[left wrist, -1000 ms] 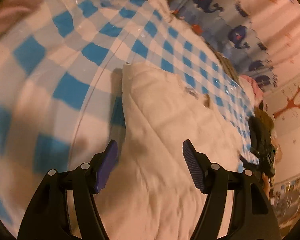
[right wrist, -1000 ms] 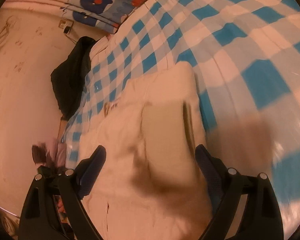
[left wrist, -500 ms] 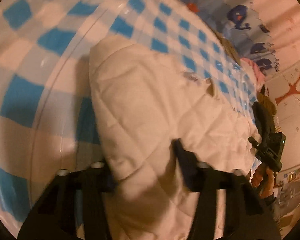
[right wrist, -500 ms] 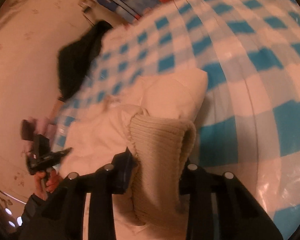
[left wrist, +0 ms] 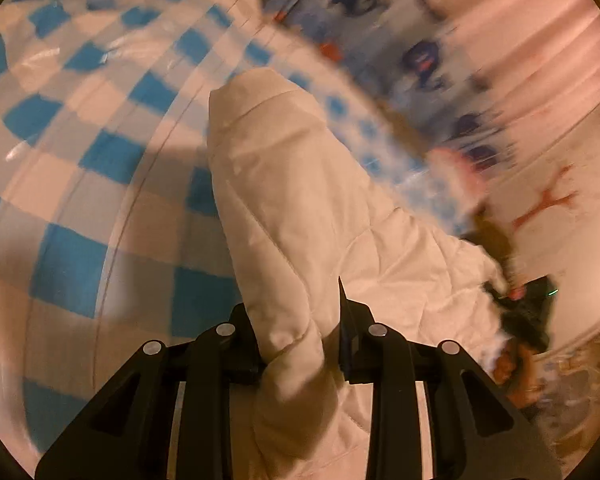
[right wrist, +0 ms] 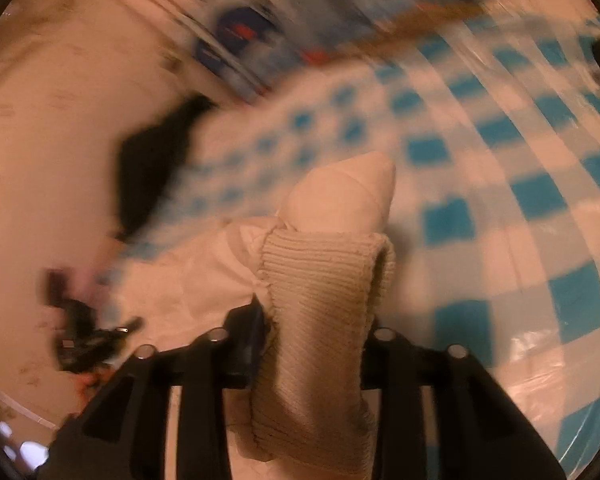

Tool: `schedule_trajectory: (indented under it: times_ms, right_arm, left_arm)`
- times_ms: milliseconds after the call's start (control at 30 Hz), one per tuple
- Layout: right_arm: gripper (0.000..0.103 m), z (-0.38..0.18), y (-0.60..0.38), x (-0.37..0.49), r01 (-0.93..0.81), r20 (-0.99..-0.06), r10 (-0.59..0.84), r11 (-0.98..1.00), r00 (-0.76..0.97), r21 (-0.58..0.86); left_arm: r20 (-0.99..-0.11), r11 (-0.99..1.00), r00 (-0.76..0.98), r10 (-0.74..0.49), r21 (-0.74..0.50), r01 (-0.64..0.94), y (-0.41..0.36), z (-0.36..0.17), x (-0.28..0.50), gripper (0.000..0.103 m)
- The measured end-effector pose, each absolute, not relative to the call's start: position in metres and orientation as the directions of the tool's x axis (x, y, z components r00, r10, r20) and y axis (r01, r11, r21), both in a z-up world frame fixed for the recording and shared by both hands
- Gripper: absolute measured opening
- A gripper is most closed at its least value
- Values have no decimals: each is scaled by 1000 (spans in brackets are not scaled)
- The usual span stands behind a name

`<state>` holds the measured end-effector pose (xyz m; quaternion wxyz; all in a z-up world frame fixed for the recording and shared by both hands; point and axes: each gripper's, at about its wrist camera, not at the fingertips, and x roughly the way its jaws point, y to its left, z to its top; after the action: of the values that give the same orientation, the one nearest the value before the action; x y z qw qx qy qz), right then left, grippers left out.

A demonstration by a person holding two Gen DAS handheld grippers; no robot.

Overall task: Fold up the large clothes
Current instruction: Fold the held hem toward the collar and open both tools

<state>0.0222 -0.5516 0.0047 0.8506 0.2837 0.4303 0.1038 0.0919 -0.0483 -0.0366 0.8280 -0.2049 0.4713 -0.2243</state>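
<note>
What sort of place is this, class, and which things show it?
Probably a home room, perhaps a child's: a blue-checked cover under the white quilted garment, whale-print fabric behind, and a decorated wall.

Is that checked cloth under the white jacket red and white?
No, the checked cloth under the white jacket has blue and white squares.

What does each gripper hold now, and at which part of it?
Left gripper: a fold of the white quilted jacket, its jaws closing. Right gripper: the jacket's ribbed knit cuff, its jaws opening slightly.
</note>
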Motion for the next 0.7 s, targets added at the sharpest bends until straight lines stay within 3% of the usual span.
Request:
schedule_trajectory:
  times_ms: [33, 100, 200, 267, 300, 367, 433, 500, 600, 700]
  right_arm:
    - [48, -17, -548, 33, 122, -747, 397, 838, 533, 532]
    - [52, -32, -548, 34, 153, -784, 366, 854, 502, 497]
    - [54, -5, -550, 8, 173, -737, 259, 874, 624, 454]
    - [58, 26, -541, -13, 169, -657, 138, 909, 741, 381]
    - [65, 36, -535, -20, 142, -617, 135, 915, 775, 379]
    - [66, 41, -512, -17, 34, -594, 228, 918, 772, 396]
    - [66, 10, -491, 3, 30, -705, 281, 919, 652, 394]
    - [66, -29, -485, 19, 80, -803, 260, 932, 536, 355]
    - [66, -22, -497, 11, 128, -765, 316, 880, 562, 457]
    - [67, 31, -506, -43, 73, -702, 354, 863, 618, 500]
  left_arm:
    - [-728, 850, 452, -516, -502, 163, -53, -45, 97, 39]
    - [-766, 861, 408, -497, -495, 119, -50, -57, 108, 45]
    - [-742, 844, 418, -524, -519, 135, -30, -32, 104, 45]
    - [-711, 838, 457, -534, -515, 179, -21, -12, 94, 47]
    - [-680, 828, 487, -548, -526, 196, -16, -1, 89, 54]
    - [-630, 800, 514, -583, -556, 226, -14, 7, 86, 61]
    - [-651, 795, 471, -595, -562, 227, -23, -2, 91, 61]
    - [-734, 832, 397, -552, -514, 206, -39, -30, 105, 63]
    - [-804, 881, 358, -474, -435, 189, -48, -39, 101, 63]
    - [-757, 845, 375, -534, -491, 212, -19, 3, 70, 63]
